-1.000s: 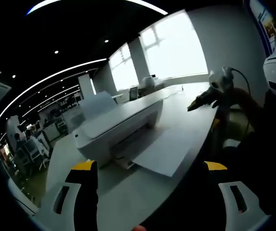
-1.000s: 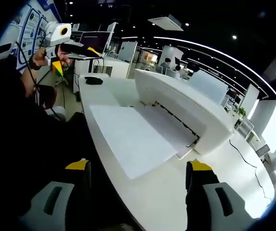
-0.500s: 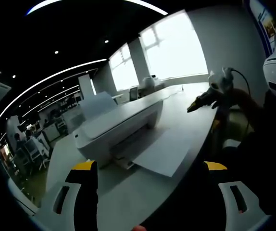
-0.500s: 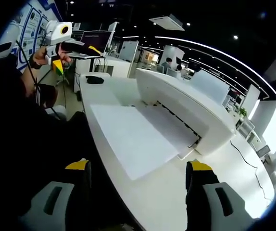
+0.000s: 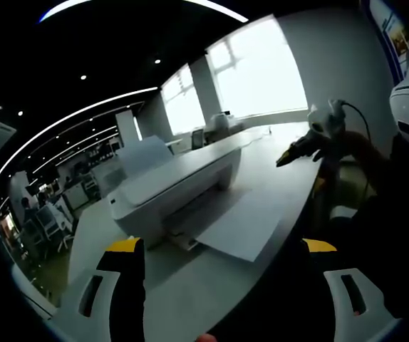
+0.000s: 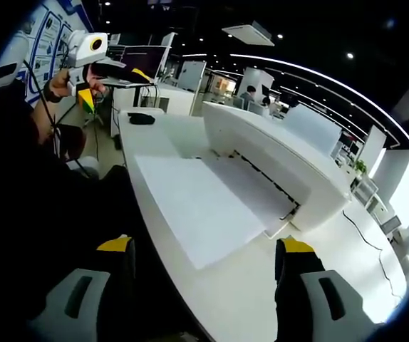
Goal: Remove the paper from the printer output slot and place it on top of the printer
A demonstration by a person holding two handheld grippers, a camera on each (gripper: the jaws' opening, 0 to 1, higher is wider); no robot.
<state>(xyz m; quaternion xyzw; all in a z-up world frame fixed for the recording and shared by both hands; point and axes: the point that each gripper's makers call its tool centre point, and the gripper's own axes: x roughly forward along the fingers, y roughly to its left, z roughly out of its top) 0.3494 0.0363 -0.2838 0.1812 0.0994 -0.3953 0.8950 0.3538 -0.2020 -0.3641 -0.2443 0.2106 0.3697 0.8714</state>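
paper (image 6: 197, 208): light, limp; best taken at its free edge overhanging the desk (image 6: 261, 299) edge
left gripper (image 5: 222, 285): held wide, empty
right gripper (image 6: 204, 285): held wide, empty

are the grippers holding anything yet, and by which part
Nothing is held. The left gripper and right gripper are both open and empty; the paper lies in the printer output slot.

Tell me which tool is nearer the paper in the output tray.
Right, probably. The right tool faces the paper close up; the left tool sits slightly farther back.
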